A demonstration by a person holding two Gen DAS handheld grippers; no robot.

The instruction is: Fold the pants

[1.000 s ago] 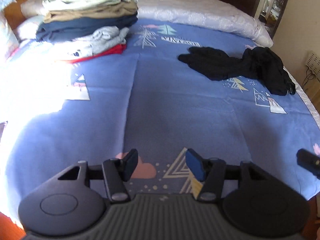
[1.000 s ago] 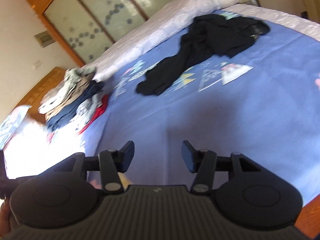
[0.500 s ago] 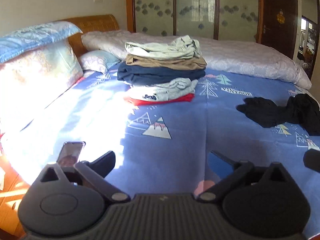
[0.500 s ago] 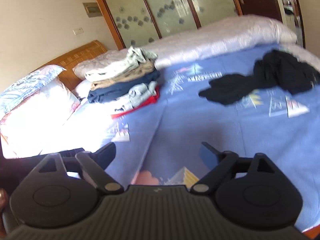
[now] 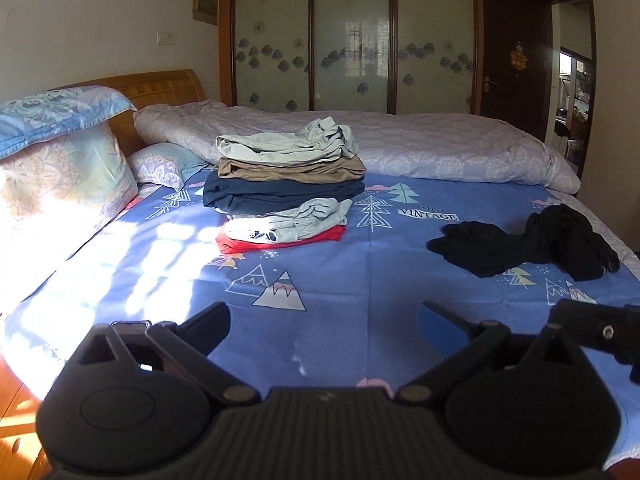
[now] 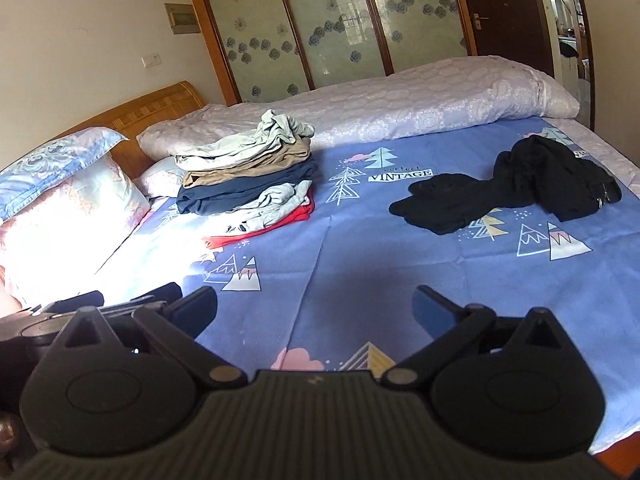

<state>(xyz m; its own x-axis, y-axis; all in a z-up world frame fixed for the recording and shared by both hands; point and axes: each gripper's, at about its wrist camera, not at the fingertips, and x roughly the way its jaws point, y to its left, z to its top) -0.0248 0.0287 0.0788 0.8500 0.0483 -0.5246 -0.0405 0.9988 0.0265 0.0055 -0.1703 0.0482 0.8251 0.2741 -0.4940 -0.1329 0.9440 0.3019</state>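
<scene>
The black pants (image 5: pixel 528 242) lie crumpled (one leg trailing left) on the bedsheet (image 5: pixel 340 300), both tools spread apart, empty.

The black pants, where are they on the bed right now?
In both wrist views the black pants lie crumpled on the right of the blue sheet, right of the folded clothes stack, untouched.

Left gripper (image 5: pixel 324 320), right gripper (image 6: pixel 314 304): jaws spread wide, empty.
</scene>
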